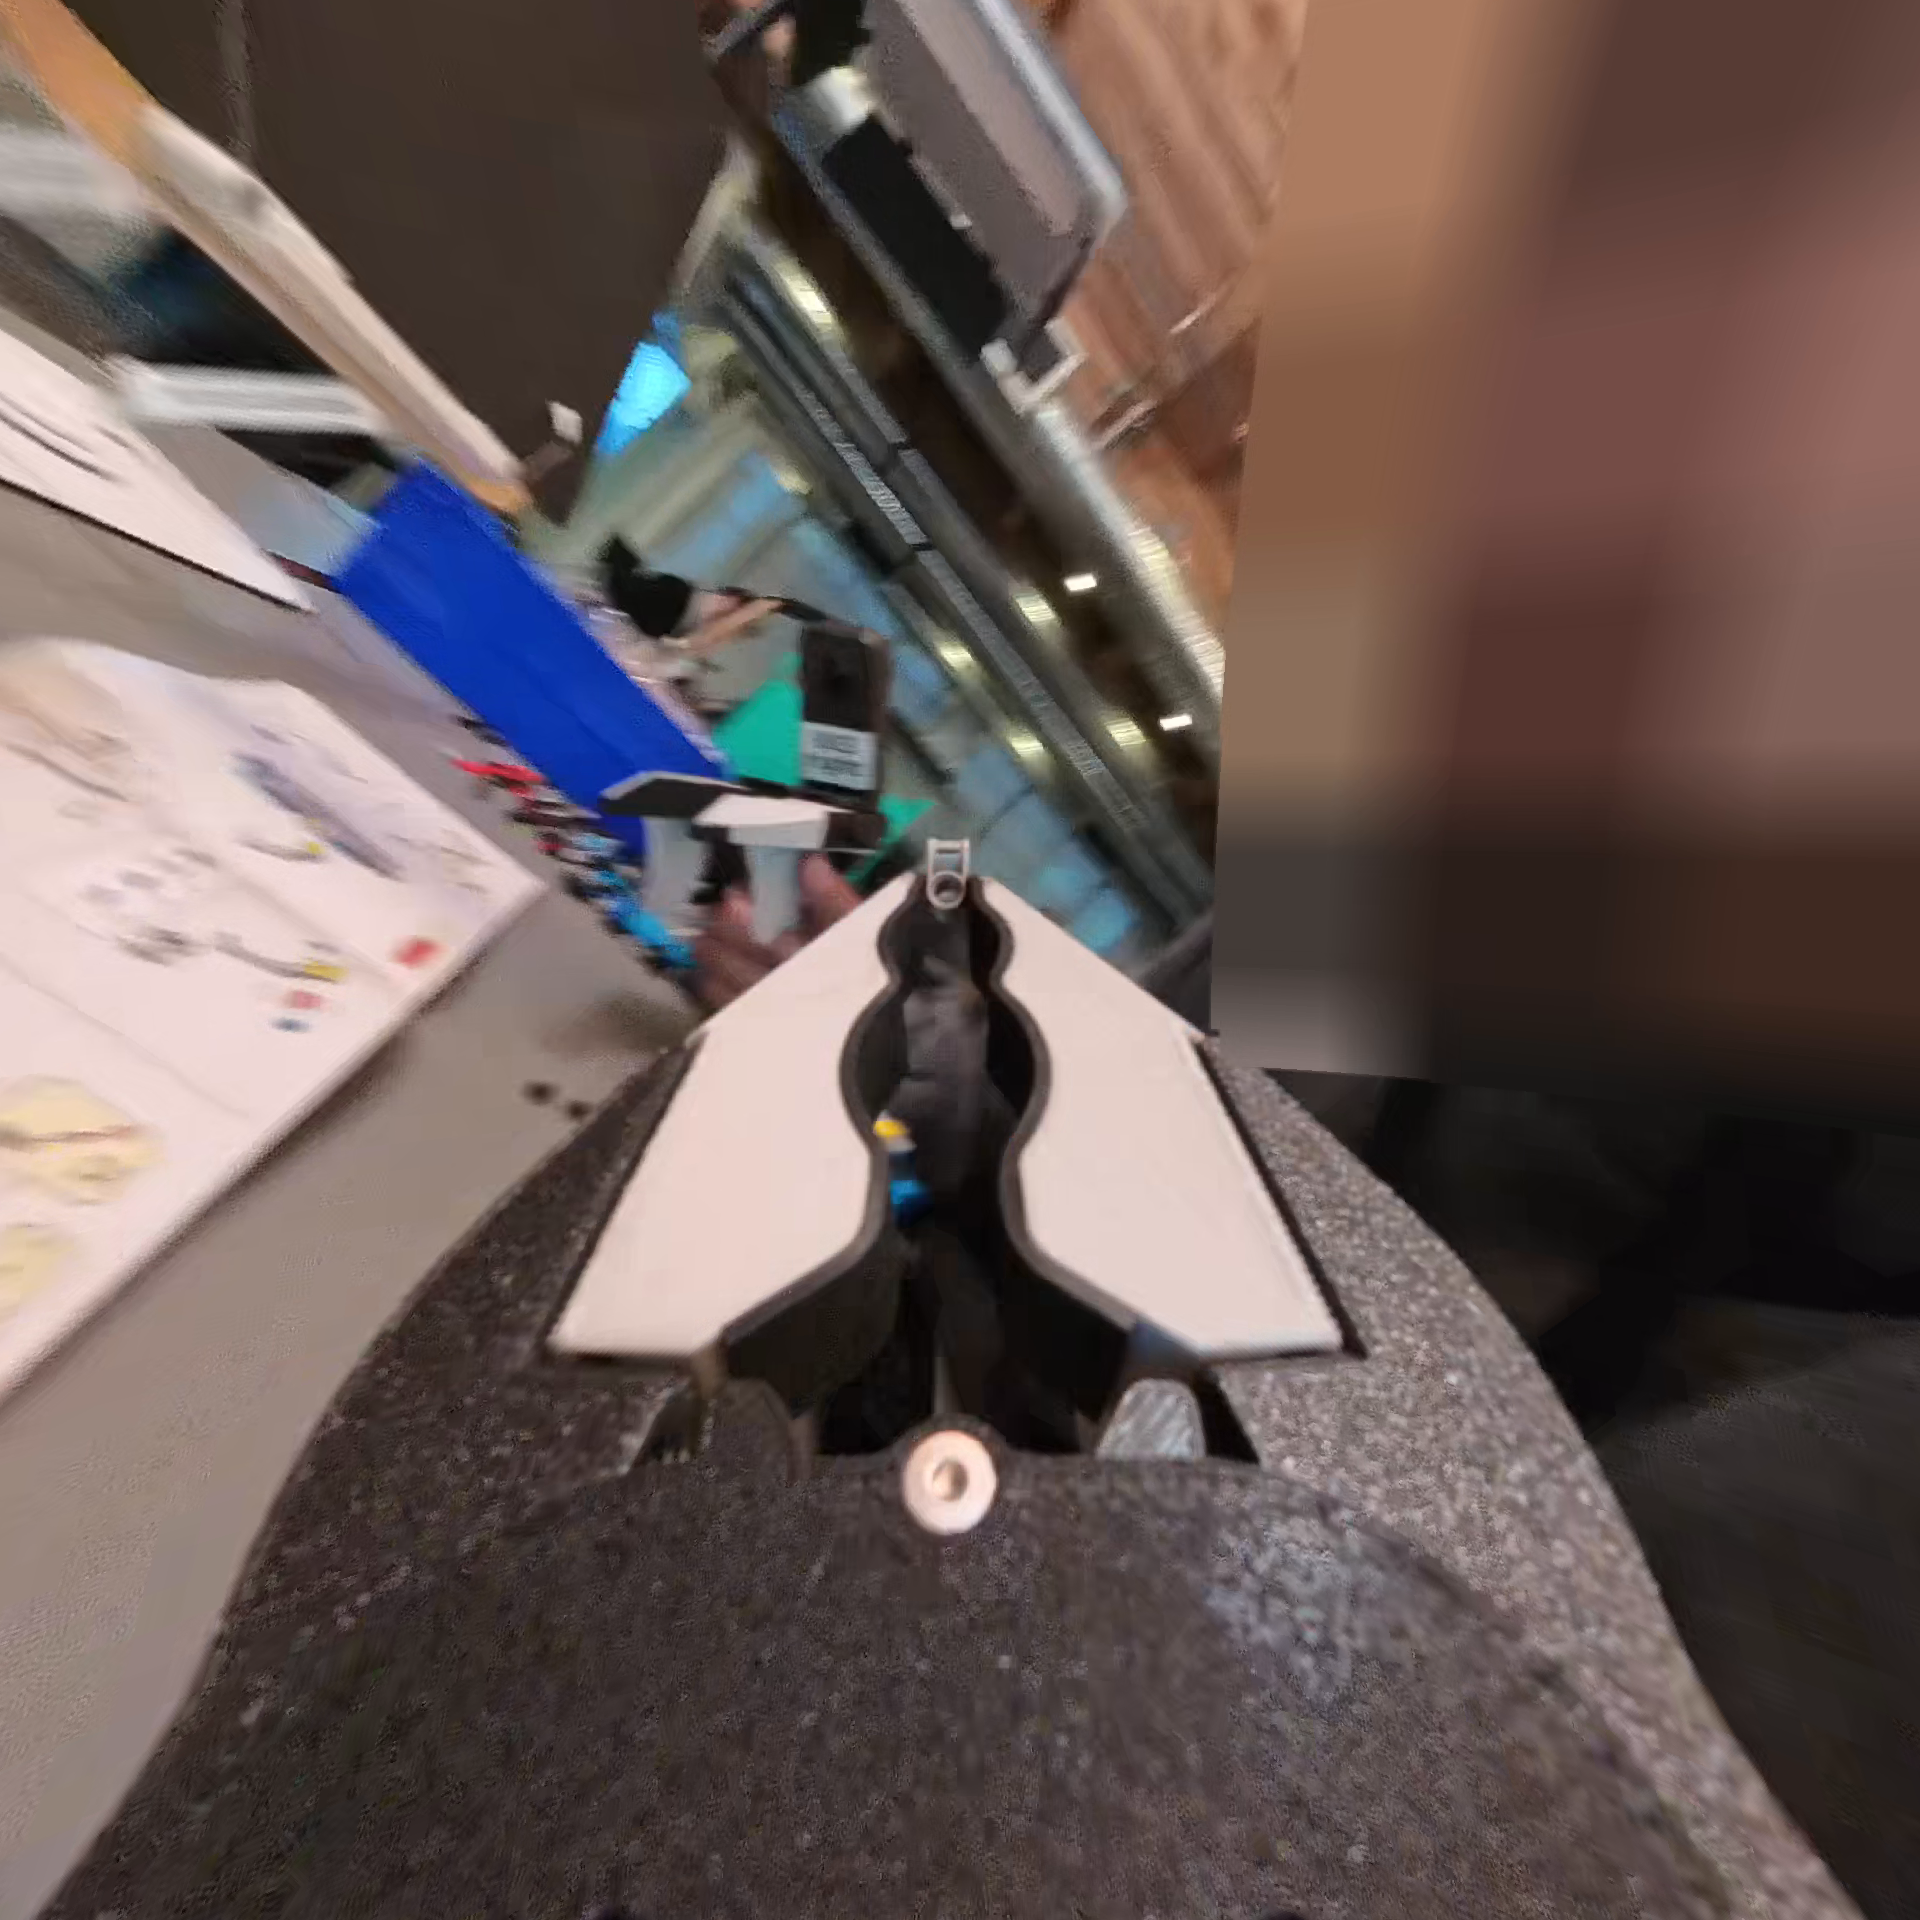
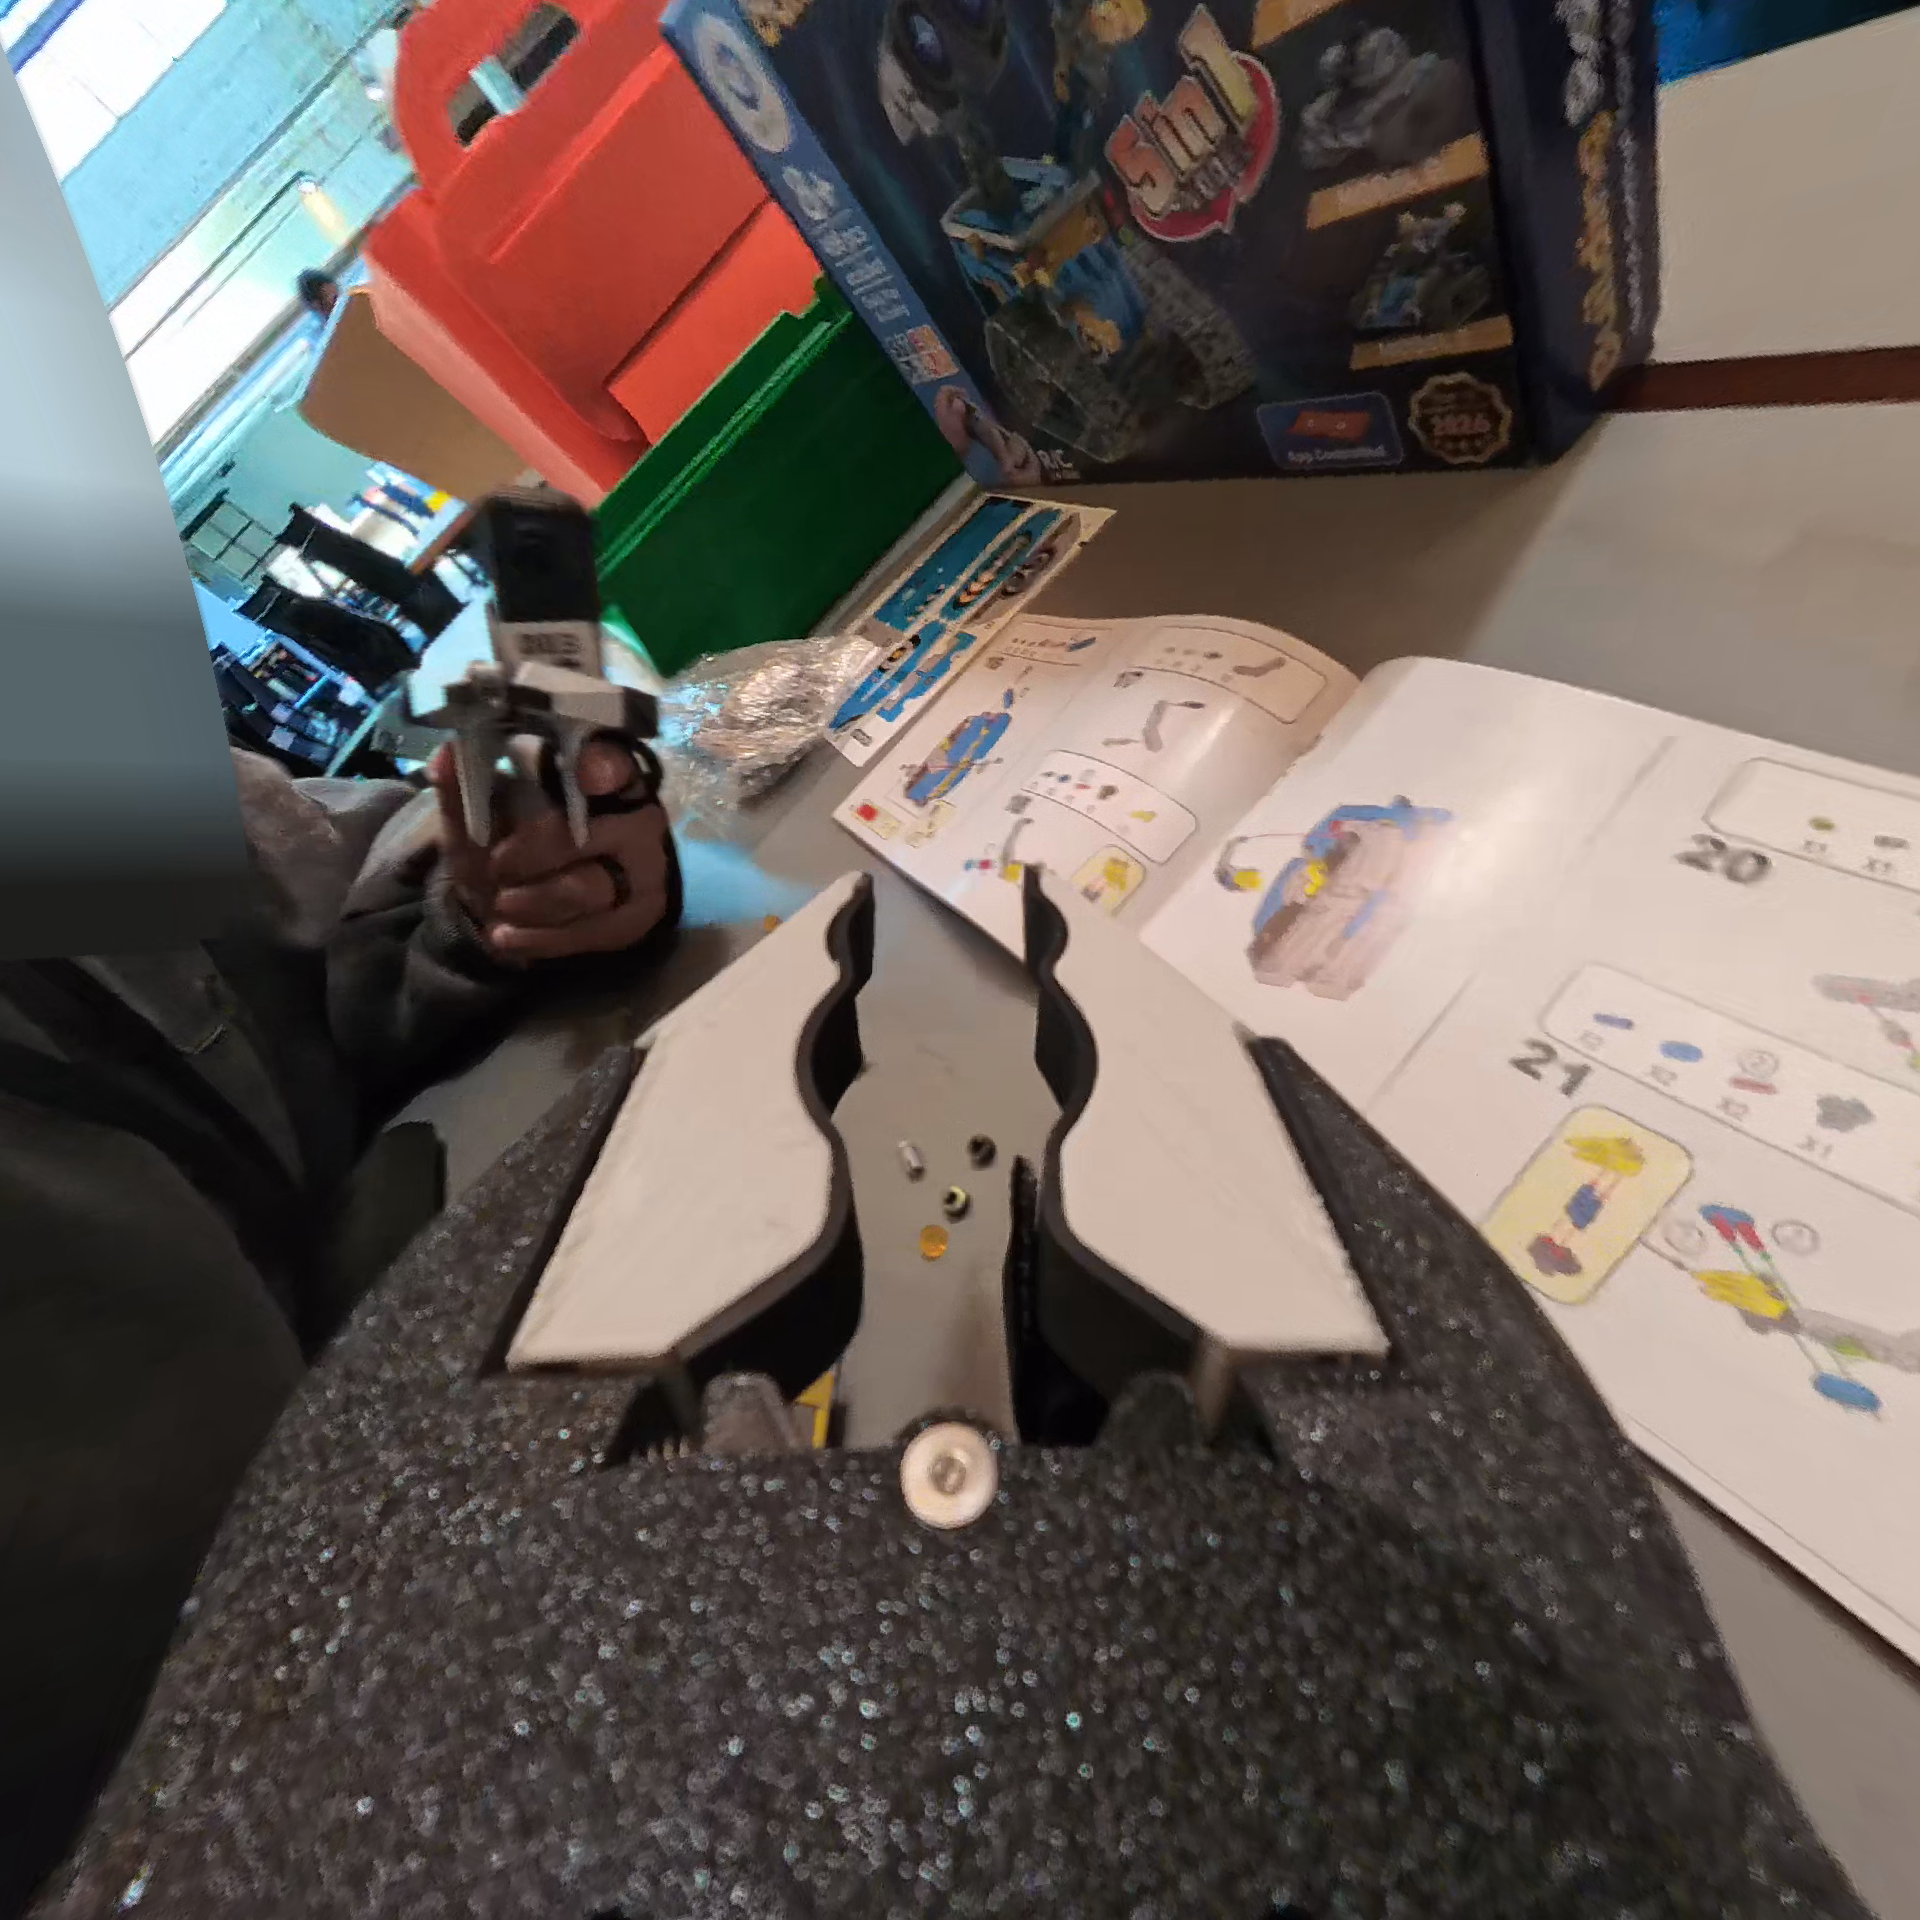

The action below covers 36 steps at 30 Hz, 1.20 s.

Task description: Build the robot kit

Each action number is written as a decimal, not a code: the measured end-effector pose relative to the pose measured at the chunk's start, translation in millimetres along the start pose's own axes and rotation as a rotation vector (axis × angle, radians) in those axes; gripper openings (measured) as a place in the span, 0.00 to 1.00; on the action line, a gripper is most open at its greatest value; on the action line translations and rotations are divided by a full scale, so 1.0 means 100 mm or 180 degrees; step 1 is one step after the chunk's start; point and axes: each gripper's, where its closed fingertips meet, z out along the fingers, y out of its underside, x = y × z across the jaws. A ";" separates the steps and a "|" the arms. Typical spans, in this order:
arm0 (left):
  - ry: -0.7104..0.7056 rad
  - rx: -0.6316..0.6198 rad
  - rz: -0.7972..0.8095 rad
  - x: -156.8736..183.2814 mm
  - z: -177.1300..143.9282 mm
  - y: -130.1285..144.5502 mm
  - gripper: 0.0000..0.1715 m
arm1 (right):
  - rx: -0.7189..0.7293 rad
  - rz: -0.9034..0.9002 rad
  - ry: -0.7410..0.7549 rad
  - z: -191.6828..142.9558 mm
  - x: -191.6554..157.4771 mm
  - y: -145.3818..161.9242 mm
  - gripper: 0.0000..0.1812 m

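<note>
My left gripper [image 1: 948, 896] is shut on a small light grey plastic piece [image 1: 948, 860] that sticks out past the fingertips, and it is held up in the air beside the grey table [image 1: 260, 1299]. My right gripper [image 2: 948, 902] is open and empty, low over the table. Between its fingers lie loose small parts: a grey pin [image 2: 911, 1155], a black ring [image 2: 956, 1203] and a yellow round piece [image 2: 933, 1242]. The left gripper [image 2: 525, 795] also shows far off in the right wrist view, in a person's hand. The right gripper [image 1: 727, 842] shows far off in the left wrist view.
An open instruction booklet [image 2: 1455, 935] lies to the right of my right gripper and shows in the left wrist view [image 1: 208, 883]. Behind it lie a sticker sheet [image 2: 956, 603] and a crumpled plastic bag [image 2: 769, 707]. A blue toy box [image 2: 1195, 239], an orange box [image 2: 582, 239] and a green box [image 2: 769, 499] stand behind.
</note>
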 end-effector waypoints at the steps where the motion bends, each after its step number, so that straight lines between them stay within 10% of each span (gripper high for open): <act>1: 0.0196 0.0022 -0.0255 0.05 0.02 0.01 0.04 | 0.0024 -0.0110 -0.0107 0.00 -0.10 -0.03 0.16; 14: 0.1795 -0.0758 -0.1745 0.70 0.24 0.63 0.04 | -0.0386 -0.1909 -0.1732 0.27 -1.90 0.30 0.18; 33: 0.1710 -0.0936 -0.1549 0.74 0.27 0.77 0.04 | -0.0584 -0.1548 -0.1983 0.22 -2.01 0.40 0.04; 36: 0.1227 -0.0901 -0.0825 0.59 0.31 0.74 0.19 | -0.0513 -0.1362 -0.1915 0.16 -1.88 0.32 0.04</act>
